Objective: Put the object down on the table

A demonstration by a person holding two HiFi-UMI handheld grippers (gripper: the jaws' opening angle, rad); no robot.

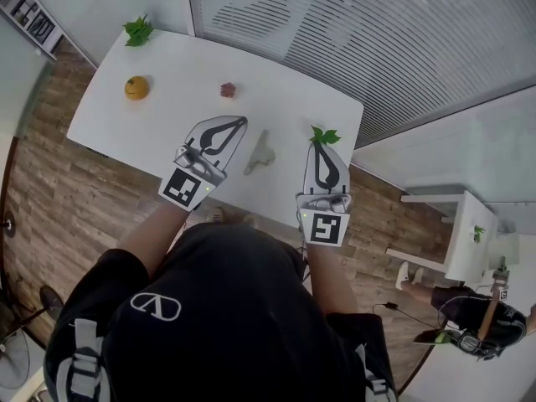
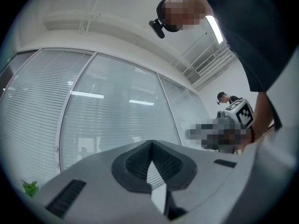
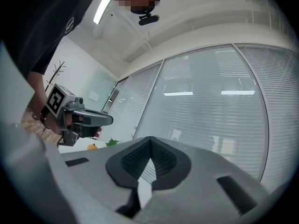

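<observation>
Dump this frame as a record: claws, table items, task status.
left claw: shut, empty
right claw: shut, empty
table: white
on table: orange fruit; small red object; pale grey object between the claws; green sprig at far corner; second green sprig by right claw's tip
task status: nothing held in either claw

Reddish item on the tabletop too small to identify, green sprig partly hidden behind the right tongs, shelf cut off at the top left edge.
</observation>
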